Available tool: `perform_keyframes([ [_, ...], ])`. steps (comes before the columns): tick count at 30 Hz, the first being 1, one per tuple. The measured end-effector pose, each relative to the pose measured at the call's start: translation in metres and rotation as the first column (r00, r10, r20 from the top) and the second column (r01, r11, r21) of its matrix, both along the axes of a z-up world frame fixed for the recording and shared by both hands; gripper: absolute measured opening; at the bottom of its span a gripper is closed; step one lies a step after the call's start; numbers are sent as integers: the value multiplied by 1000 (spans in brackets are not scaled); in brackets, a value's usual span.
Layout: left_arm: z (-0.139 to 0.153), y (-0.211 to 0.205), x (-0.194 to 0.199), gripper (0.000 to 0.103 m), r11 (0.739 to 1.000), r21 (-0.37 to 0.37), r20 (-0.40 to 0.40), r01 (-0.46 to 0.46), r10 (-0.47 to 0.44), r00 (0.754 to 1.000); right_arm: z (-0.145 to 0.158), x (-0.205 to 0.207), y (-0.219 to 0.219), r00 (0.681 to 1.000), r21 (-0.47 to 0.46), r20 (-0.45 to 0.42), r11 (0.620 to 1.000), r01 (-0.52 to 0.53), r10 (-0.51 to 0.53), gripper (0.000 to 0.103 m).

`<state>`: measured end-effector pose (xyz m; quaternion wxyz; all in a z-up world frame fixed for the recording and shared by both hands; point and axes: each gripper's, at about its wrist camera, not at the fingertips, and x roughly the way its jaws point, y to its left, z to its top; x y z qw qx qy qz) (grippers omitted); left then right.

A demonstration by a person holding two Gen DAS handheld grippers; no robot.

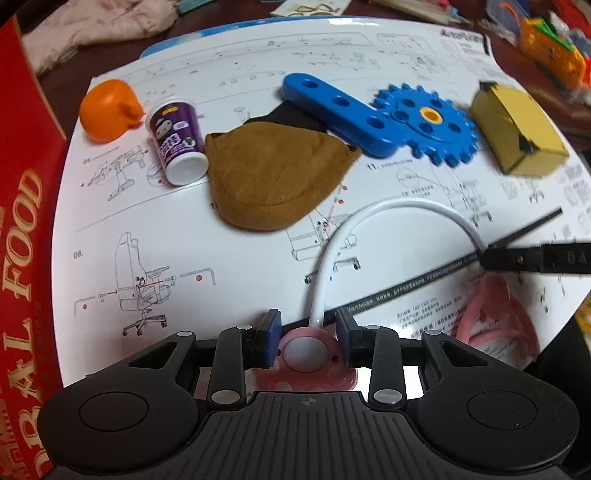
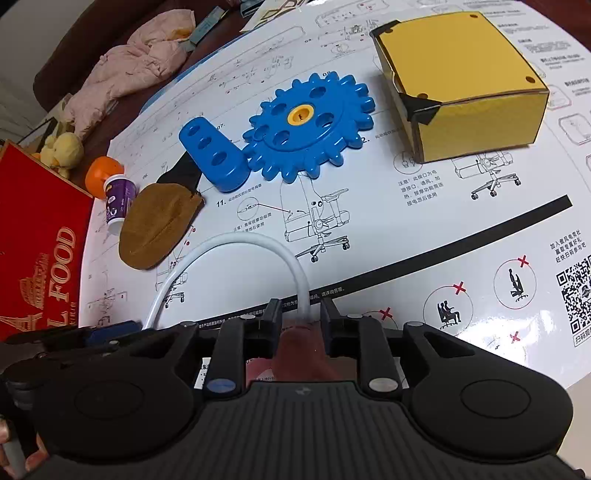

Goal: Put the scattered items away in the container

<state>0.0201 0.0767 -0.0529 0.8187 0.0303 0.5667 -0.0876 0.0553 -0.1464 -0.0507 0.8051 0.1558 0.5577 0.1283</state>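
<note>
Left hand-held gripper (image 1: pixel 306 334): its two blue-padded fingers close on the pink round base (image 1: pixel 305 354) of a small lamp-like gadget, holding it; from that base a white flexible tube (image 1: pixel 406 206) arches forward and to the right, ending at the right hand-held gripper (image 2: pixel 298 314), whose black fingers pinch the tube's other end where it joins a pink part (blurred in both views). The tube (image 2: pixel 236 242) thus spans both tools above the white instruction sheet (image 1: pixel 258 266) that covers the tabletop.

Ahead of the left hand-held gripper lies a brown fabric pouch (image 1: pixel 269 173); just to its left, a purple cup (image 1: pixel 177 142) lies on its side, touching an orange cap-shaped item (image 1: pixel 107 109) farther left. Beyond the pouch, a blue perforated bar (image 1: pixel 340 110) overlaps the pouch's dark upper edge and meets a blue toothed gear (image 1: pixel 424 123) with a yellow hub; to the right of the gear stands a yellow cardboard box (image 1: pixel 517 129).

At the far left of the left hand-held gripper, a red box (image 1: pixel 26 229) lettered "FOOD" borders the sheet (the likely container; its opening cannot be seen). Beyond the sheet, at far left, lies a crumpled pink cloth (image 1: pixel 96 22); the right wrist view also shows a yellow plush toy (image 2: pixel 64 149) near the red box.
</note>
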Motion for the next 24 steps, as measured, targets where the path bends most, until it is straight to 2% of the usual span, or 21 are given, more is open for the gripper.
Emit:
perform_keyframes([
  [3,-3,-15,-3,31,997,52,7,59,-59,998,1,-1,10,1000,-39,15,999,-26,26,21],
  [4,-3,-18,-3,46,995,67,9,73,-73,997,0,-1,12,999,-46,16,998,-31,31,20],
  [7,-3,-33,0,48,986,118,37,120,-125,991,-1,-2,14,999,-47,12,998,-42,42,16],
  [9,-3,-43,1,44,978,146,50,147,-156,987,-1,-2,12,999,-34,3,999,-37,37,16],
  [11,-3,-48,1,6,976,158,50,153,-163,985,-1,-1,10,1000,-19,-7,999,-26,26,15],
  [16,3,-38,-7,3,989,100,50,111,-116,992,0,-2,10,1000,-20,-4,999,-29,29,16],
  [22,26,-18,-10,1,998,9,86,64,-65,994,-1,-2,10,1000,-20,1,999,-27,27,16],
  [24,33,-19,-11,1,998,-4,106,69,-68,992,-1,-3,11,1000,-15,3,1000,-26,26,20],
])
